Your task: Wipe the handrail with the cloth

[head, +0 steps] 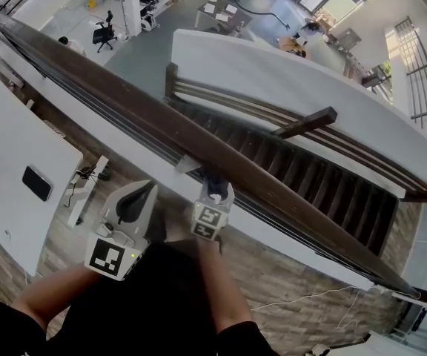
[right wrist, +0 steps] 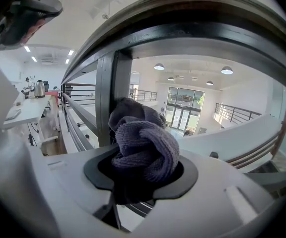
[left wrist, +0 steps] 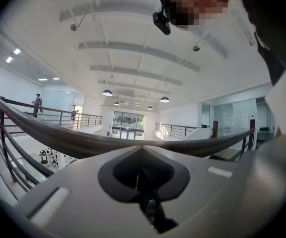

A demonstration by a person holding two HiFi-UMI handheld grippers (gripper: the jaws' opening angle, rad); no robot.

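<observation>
Dark sleeves and bare forearms fill the bottom of the head view, where the person's body cuts off most of both tools. Only the marker cubes and pale housings clear it.

The right gripper [head: 214, 191] reaches up to the near edge of the handrail [head: 199, 143], a dark wooden bar running from upper left to lower right across an open stairwell. Its own view shows the jaws clamped on a bunched grey-purple cloth [right wrist: 145, 143], which bulges out of the mouth and hides the fingertips. The cloth sits below the underside of the rail and right beside a dark upright post [right wrist: 112, 83]. Whether it touches either of them cannot be told from these angles. From above, only a dark scrap of it shows at the tool's tip.

The left gripper [head: 141, 197] is held lower and to the left, short of the rail. Its view shows the jaws drawn together with nothing between them, and the rail crosses behind as a blurred band.

Beyond the rail, a staircase [head: 310, 176] drops away, its lower steps lost behind a white curved wall. At the left edge, a white desk [head: 13, 199] is partly cut off, and a small dark flat object [head: 37, 182] on it is too small to make out.
</observation>
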